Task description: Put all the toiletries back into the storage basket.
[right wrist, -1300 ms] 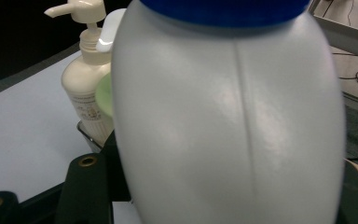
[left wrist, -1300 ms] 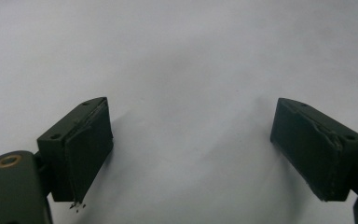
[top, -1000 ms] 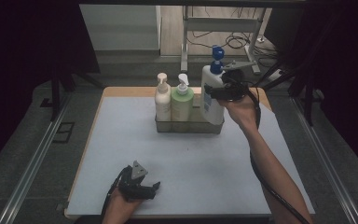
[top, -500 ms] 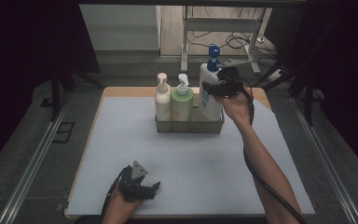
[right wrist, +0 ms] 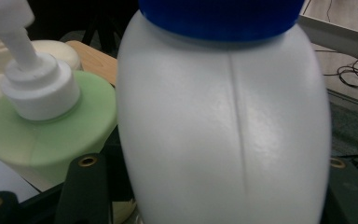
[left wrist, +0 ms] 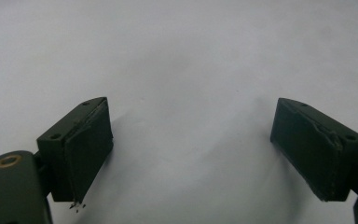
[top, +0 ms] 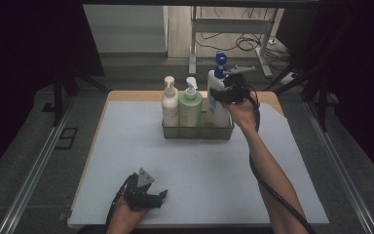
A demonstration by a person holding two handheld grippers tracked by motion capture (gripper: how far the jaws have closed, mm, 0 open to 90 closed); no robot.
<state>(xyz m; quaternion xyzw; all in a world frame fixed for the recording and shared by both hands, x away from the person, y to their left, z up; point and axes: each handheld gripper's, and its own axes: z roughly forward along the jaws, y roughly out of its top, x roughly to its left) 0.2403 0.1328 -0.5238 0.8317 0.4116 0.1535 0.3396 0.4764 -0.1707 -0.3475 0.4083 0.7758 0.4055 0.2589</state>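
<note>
High view: metal tray (top: 197,132) at 12 o'clock on the bench (top: 126,146), close to the far edge; wide bare mat from 3 to 9 o'clock. Tray holds cream bottle (top: 170,102), green bottle (top: 190,105), white bottle (top: 217,97) at its right end. Right gripper (top: 224,94) clamps the white bottle from 3 o'clock. Left gripper (top: 151,199) rests at 7 o'clock near the front edge.

Left gripper view: jaws spread wide, released, bare mat between.

Right gripper view: white bottle (right wrist: 223,130) wedged between the jaws, blue cap (right wrist: 221,18) on top; green bottle (right wrist: 42,135) touching at 9 o'clock.
</note>
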